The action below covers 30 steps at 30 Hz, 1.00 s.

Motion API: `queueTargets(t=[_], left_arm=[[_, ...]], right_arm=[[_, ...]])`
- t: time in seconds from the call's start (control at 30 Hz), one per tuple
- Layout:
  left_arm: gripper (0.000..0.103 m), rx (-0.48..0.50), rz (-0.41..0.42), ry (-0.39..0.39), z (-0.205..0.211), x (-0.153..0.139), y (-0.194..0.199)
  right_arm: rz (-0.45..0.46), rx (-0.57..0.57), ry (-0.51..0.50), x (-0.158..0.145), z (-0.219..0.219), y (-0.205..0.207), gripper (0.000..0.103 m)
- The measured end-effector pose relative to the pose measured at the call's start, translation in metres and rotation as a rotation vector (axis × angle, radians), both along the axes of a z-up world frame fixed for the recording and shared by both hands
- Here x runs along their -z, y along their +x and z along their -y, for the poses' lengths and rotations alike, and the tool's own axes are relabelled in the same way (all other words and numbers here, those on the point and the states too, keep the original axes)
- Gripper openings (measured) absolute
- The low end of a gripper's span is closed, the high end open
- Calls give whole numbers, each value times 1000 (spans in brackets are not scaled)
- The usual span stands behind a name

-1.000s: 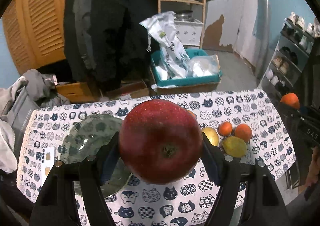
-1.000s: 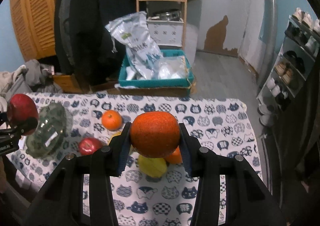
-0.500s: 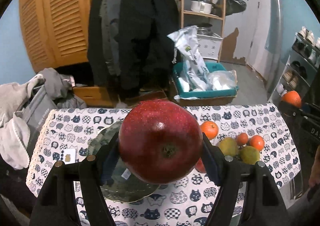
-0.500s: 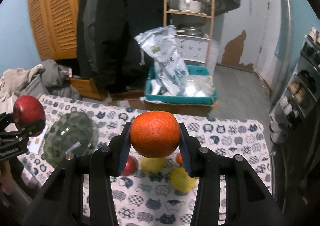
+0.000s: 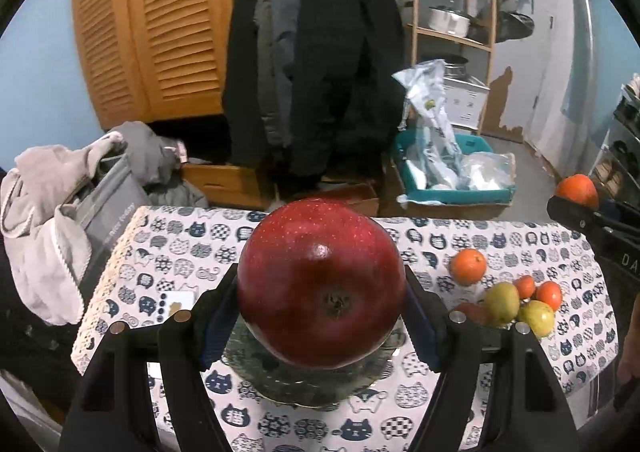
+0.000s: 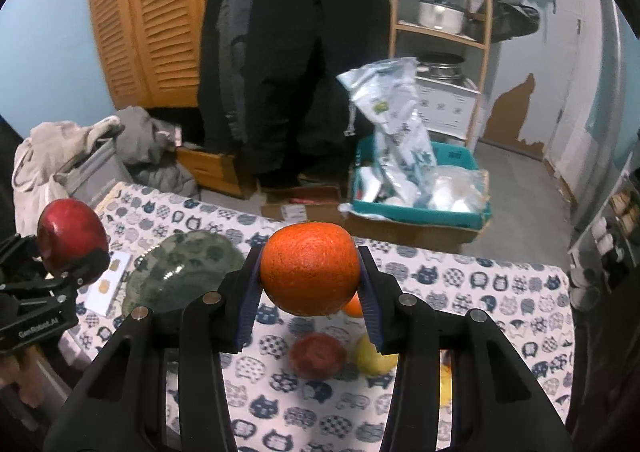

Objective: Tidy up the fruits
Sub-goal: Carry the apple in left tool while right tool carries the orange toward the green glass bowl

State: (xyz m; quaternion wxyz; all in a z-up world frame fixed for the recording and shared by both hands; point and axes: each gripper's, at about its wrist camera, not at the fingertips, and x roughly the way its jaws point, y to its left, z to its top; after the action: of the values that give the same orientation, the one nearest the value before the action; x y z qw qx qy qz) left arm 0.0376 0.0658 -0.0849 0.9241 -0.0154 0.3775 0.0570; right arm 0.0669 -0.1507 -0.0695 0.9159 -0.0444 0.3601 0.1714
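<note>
Tabletop [image 5: 440, 240] under a cat-print cloth; everything is staged on it. A green glass bowl [image 6: 180, 272] is seen on the left half of the tabletop, nothing visible inside it. In the left wrist view it lies directly below the held fruit.

Left tongs [image 5: 320, 326] are clamped on a red apple [image 5: 320, 284], held above the bowl, blossom end toward the camera. It is gripped across its widest part, one pad per side. Judged firm, fairly heavy and smooth-skinned, so slip is possible if the hold is loosened early; bruising is likely if dropped onto glass.

Right tongs [image 6: 310, 298] are clamped on an orange [image 6: 310, 268], held in the air above the loose fruit. It is also taken at the equator. The peel is pebbled, so better friction is expected; some give under pressure is likely, and a hard squeeze is not needed.

Loose fruit is grouped on the right half: a mandarin [image 5: 468, 266], two yellow-green fruits [image 5: 502, 302], two small orange ones [image 5: 549, 294]. A second red fruit [image 6: 318, 356] is seen near them, blurred.
</note>
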Motion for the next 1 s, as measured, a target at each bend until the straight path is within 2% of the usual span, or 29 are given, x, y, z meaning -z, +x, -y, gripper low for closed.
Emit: queueTargets(t=[0.43,1.0], left_arm=[[76,-66,-80,-35,-40,32,17],[76,-119,-294,-89,-75,128,53]], right_arm=[[-107,-94,8,36,-73,28,43],[-304,-185,-49,117,-142,63,44]])
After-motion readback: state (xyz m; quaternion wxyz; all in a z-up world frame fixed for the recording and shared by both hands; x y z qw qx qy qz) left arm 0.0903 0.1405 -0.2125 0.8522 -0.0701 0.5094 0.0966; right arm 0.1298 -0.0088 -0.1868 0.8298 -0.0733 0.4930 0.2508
